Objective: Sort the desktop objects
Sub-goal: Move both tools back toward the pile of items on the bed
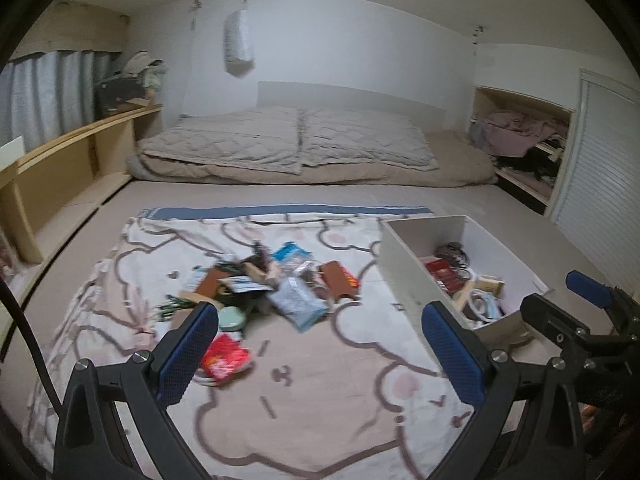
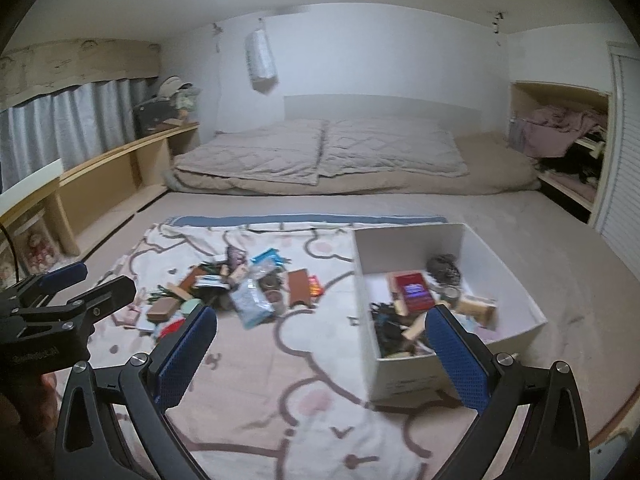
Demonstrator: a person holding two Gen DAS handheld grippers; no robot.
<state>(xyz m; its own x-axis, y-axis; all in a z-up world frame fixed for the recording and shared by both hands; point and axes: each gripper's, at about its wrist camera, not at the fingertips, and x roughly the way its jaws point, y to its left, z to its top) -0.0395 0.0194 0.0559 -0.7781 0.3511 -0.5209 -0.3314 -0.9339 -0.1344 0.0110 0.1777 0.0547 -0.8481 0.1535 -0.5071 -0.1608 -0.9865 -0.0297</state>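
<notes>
A heap of small items [image 1: 260, 288] lies on a patterned blanket [image 1: 320, 400]: a brown case [image 1: 340, 282], clear blue packets [image 1: 296, 304], a mint round tin [image 1: 231, 317] and a red packet [image 1: 224, 358]. The same heap [image 2: 240, 288] shows in the right wrist view. A white box [image 2: 460, 240] at the right holds several objects, among them a red box [image 2: 414, 292]. My left gripper [image 1: 320, 344] hangs open above the blanket, near the heap. My right gripper [image 2: 320, 344] is open too, nothing between its fingers, close to the box's front corner.
Folded beige bedding [image 1: 288, 148] lies at the back. Wooden shelving [image 1: 80, 152] runs along the left wall under grey curtains. An open closet nook [image 1: 520, 140] with clothes and a louvred door [image 1: 600, 168] stand at the right.
</notes>
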